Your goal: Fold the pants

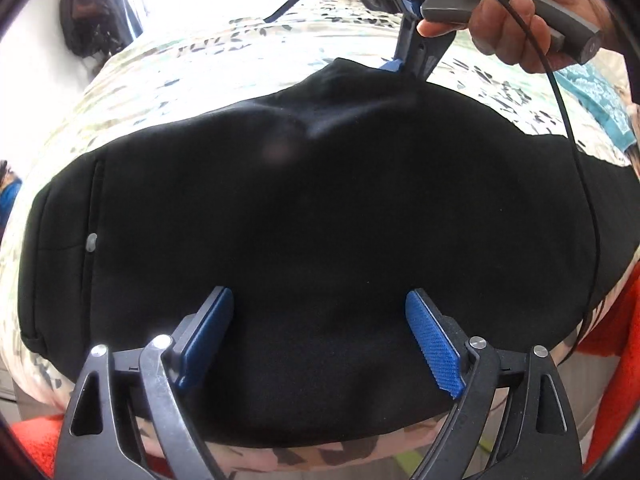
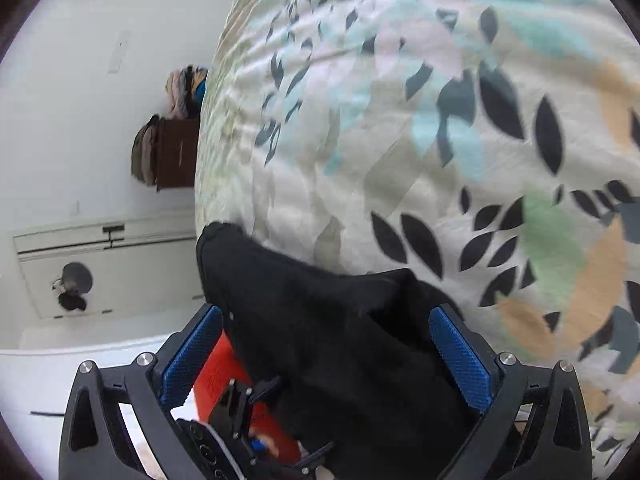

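Two spread tools (image 1: 320, 336) (image 2: 326, 360) flank one black pants (image 1: 320, 220).

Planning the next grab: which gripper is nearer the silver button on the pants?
Left. The left gripper hovers open near the silver button; the right gripper is open at the black pants' far edge.
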Demonstrator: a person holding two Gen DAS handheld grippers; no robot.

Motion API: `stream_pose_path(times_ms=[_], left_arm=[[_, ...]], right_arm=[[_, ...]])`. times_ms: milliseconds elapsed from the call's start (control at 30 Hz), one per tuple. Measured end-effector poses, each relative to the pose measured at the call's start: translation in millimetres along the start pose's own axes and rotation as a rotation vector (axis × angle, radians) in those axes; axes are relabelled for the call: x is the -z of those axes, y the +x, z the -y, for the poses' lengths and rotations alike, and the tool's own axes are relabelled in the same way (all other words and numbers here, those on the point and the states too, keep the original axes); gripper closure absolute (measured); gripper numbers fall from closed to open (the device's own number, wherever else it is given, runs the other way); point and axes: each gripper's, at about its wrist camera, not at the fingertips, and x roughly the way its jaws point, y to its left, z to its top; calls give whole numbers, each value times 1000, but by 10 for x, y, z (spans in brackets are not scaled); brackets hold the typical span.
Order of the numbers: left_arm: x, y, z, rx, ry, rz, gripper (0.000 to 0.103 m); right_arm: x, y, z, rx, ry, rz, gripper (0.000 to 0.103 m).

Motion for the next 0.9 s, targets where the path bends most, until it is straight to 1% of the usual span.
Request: stream_pose_path(times_ms=[67, 100, 167, 200, 233, 300, 333, 367, 400, 433, 500, 533, 567, 600, 667, 700, 767, 800, 833, 900], left_arm=[[2, 25, -1, 2, 0, -1, 12], [0, 33, -2, 2, 1, -1, 12], [0, 49, 7, 1, 8, 2, 11], [-23, 80, 35, 0, 9, 3, 11], [-19, 78, 37, -2, 11, 4, 11], [-10, 72, 49, -5, 12, 7, 11], [-1, 76, 70, -6, 11, 9, 11], [7, 72, 76, -7, 11, 12, 11], [19, 71, 85, -8, 11, 14, 11], [27, 69, 90, -8, 10, 17, 11], [42, 62, 102, -9, 11, 20, 11], [48, 56, 101, -9, 11, 21, 11], [52, 53, 101, -10, 11, 22, 11], [54, 48, 108, -11, 11, 22, 11], [53, 39, 111, -12, 11, 22, 11], [55, 37, 115, -13, 11, 22, 11], [49, 31, 118, -15, 11, 20, 11], [47, 30, 122, -16, 11, 19, 11], [42, 30, 126, -16, 11, 19, 11], [32, 32, 138, -17, 14, 17, 11]], right_arm=[[-29, 74, 3, -77, -16, -49, 0], [-50, 92, 29, -116, 6, -64, 0], [-80, 110, 116, -154, 62, -70, 0], [-123, 91, 154, -160, 78, -42, 0], [-150, 42, 179, -164, 88, 4, 0], [-214, -149, 225, -162, 107, 155, 1], [-251, -234, 235, -191, 125, 213, 1], [-245, -326, 233, -213, 137, 245, 1], [-236, -411, 201, -203, 134, 243, 1], [-214, -451, 153, -161, 117, 208, 1], [-118, -428, 80, -71, 80, 98, 1], [-70, -365, 69, -52, 66, 36, 1], [7, -297, 84, -55, 53, -21, 1], [44, -205, 74, -82, 38, -66, 1], [67, -76, 70, -130, 0, -109, 0], [54, -18, 63, -161, -10, -107, 0], [-2, 47, 29, -254, -17, -76, 0], [-29, 75, 14, -279, -18, -65, 0], [-62, 77, 24, -264, -15, -39, 0], [-155, 6, 111, -211, 35, 38, 0]])
